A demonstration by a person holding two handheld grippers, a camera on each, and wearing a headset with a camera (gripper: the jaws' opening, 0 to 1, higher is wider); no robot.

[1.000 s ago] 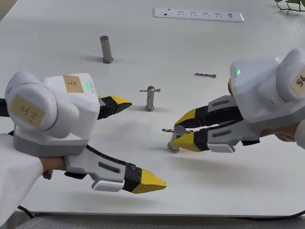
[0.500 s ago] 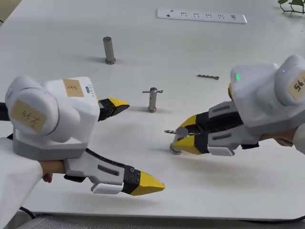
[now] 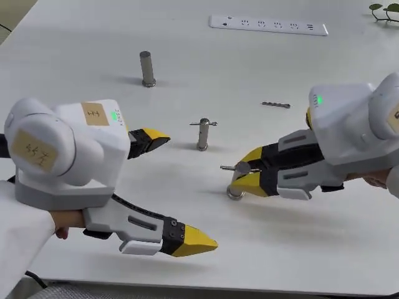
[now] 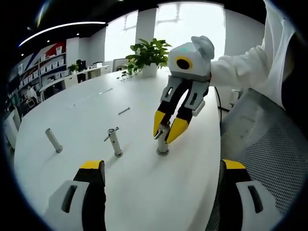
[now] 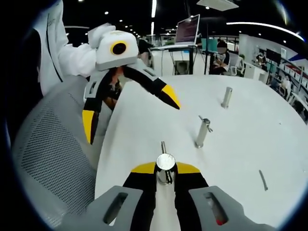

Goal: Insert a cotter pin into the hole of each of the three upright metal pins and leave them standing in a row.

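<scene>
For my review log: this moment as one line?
right gripper: shut on near pin, cotter in | left gripper: open, hovering | middle pin: cottered | far pin: bare | spare cotter: on table

The worktop (image 3: 299, 243) is showing a smooth, matt white face with a faint sheen. The far metal pin (image 3: 147, 68) at upper left, the middle metal pin (image 3: 203, 135) and the near metal pin (image 3: 235, 194) right of centre are gleaming like brushed steel; the loose cotter pin (image 3: 276, 104) is looking like thin dull wire. The left hand-held gripper (image 3: 188, 188) and the right hand-held gripper (image 3: 242, 171) are wearing glossy white plastic shells, matt black jaws and smooth yellow tips, with beige paper labels (image 3: 95, 113) sticking on. The power strip (image 3: 268, 25) at the top is looking like white plastic. A sleeve (image 3: 15, 243) at lower left is showing white cloth, the chair back (image 4: 269, 139) grey mesh.
</scene>
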